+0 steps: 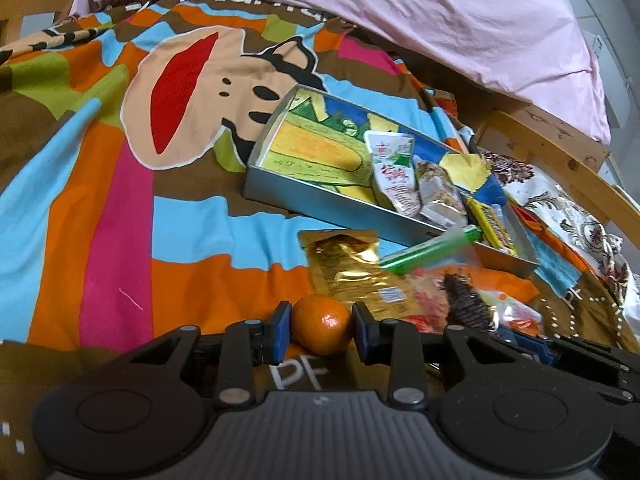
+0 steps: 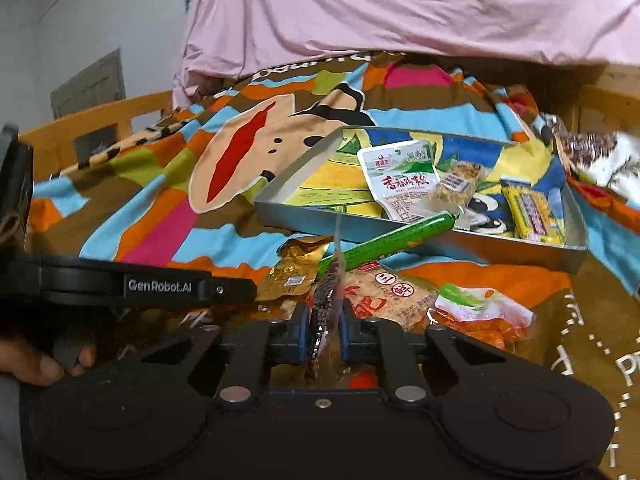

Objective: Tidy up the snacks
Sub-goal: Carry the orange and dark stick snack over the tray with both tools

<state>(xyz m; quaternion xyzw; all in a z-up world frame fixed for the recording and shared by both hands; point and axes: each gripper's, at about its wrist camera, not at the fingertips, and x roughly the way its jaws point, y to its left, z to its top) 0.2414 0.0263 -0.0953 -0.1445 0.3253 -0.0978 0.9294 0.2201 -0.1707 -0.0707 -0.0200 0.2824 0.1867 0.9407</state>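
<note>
Right gripper (image 2: 325,334) clamped on a dark snack packet (image 2: 324,312), held edge-on, long axis pointing away from the gripper toward the tray. Left gripper (image 1: 321,330) has its blue pads either side of a small orange (image 1: 322,322), pads touching or just about; looks gripped, contact not fully clear.

Silver tray (image 2: 360,232) sits on the bed ahead of both grippers, on the colourful monkey-print bedspread (image 1: 120,200), slightly right of centre for the left gripper. Already in the tray: a white pouch (image 2: 400,178), a clear-wrapped bar (image 2: 456,184), a yellow bar (image 2: 532,210). A green tube (image 2: 388,240) lies across the tray's near rim, half in, half out.

Loose pile just short of the near rim: gold packet (image 1: 348,264), tan packet (image 2: 384,296), orange-filled packet (image 2: 480,312).

Right gripper seems nearer the tray's near rim; likely next move is forward and over that rim, clearing the tube.
</note>
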